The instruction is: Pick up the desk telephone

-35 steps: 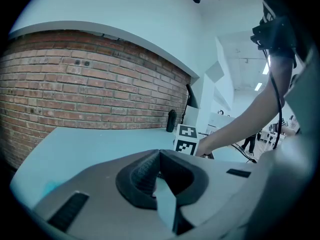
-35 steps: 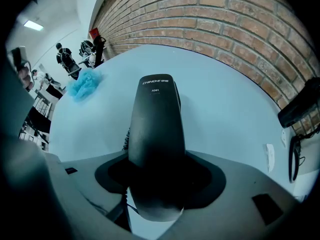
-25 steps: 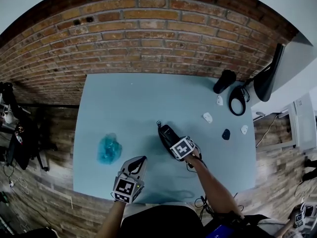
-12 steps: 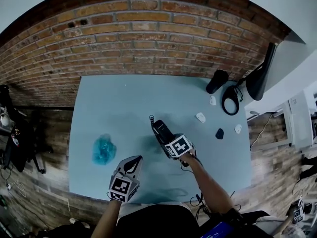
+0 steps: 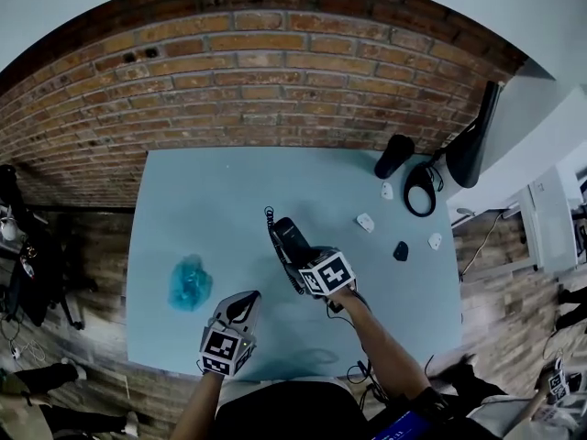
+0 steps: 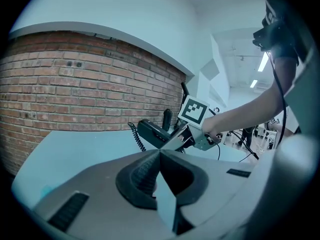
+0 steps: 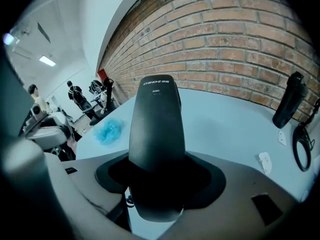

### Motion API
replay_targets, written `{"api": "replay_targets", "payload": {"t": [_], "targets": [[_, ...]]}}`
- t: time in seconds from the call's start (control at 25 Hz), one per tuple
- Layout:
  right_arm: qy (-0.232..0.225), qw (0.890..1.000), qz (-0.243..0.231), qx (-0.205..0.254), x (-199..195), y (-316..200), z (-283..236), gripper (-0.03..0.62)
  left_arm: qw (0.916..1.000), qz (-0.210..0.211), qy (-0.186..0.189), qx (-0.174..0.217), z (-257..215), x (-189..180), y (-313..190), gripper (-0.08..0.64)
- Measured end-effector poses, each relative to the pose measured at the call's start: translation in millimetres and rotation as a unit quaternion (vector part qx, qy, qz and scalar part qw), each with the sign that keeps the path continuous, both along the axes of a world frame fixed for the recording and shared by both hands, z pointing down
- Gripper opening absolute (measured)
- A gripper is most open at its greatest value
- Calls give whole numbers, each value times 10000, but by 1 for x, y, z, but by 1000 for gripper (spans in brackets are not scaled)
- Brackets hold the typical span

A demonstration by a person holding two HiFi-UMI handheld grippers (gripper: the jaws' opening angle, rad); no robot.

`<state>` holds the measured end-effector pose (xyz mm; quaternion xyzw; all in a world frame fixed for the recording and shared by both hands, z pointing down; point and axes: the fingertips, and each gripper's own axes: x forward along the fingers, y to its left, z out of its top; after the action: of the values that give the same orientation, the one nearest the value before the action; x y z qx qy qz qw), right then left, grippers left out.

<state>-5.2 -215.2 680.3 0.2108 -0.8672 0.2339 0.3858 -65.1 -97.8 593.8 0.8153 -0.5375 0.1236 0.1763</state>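
Both tongs hung over the near part of the pale blue table (image 5: 211,200). In the right tongs (image 5: 303,257) the jaws were clamped on the black desk telephone (image 5: 287,238), which lay near the table's middle and pointed toward the far left. In the left tongs (image 5: 242,308) the jaws were pressed together on nothing. Left of them lay a crumpled blue wad (image 5: 189,282). At the far right stood a black bottle (image 5: 394,155) beside a black cable loop (image 5: 420,189) and a few small white pieces (image 5: 365,221). Only the left gripper view showed the telephone from the side, its coiled cord (image 6: 136,136) dangling. Only the right gripper view showed white print on the telephone's end and people (image 7: 75,93) standing beyond the table's left side.
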Motion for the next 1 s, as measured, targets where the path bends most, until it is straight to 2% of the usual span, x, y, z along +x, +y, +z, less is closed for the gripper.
{"api": "replay_targets", "payload": {"t": [0.2, 0.6, 1.0], "targets": [[-454, 9989, 107, 25, -4, 1, -31, 265, 10000, 40, 44, 64, -4, 5, -3, 3], [-1020, 9932, 192, 535, -2, 1, -88, 265, 9998, 121, -60, 178, -8, 8, -5, 3], [-1713, 9771, 454, 1178, 12, -5, -159, 265, 9993, 154, -28, 337, -15, 10, -8, 3]]}}
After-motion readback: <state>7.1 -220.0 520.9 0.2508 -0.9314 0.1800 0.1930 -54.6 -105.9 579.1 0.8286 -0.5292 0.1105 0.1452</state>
